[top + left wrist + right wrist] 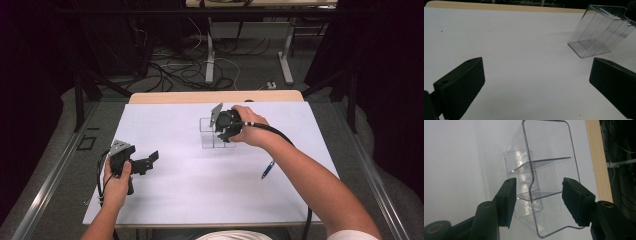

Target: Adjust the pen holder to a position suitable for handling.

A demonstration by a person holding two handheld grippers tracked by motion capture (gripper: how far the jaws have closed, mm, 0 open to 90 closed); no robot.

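Observation:
A clear plastic box (209,136) with inner dividers stands on the white table (200,195), a little beyond its middle. My right gripper (223,131) hovers at the box's right side, tilted down onto it. In the right gripper view the gripper (537,200) is open and a curved wall of the box (541,170) runs between its pads without touching either. My left gripper (150,161) rests low at the table's left, open and holding nothing. The left gripper (537,80) faces bare table, with the box (599,32) farther off at the upper right.
A blue pen (267,170) lies on the table right of centre, under the right forearm. The table's wooden far edge (215,96) lies just behind the box. Beyond it the floor has tangled cables (175,70) and desk legs.

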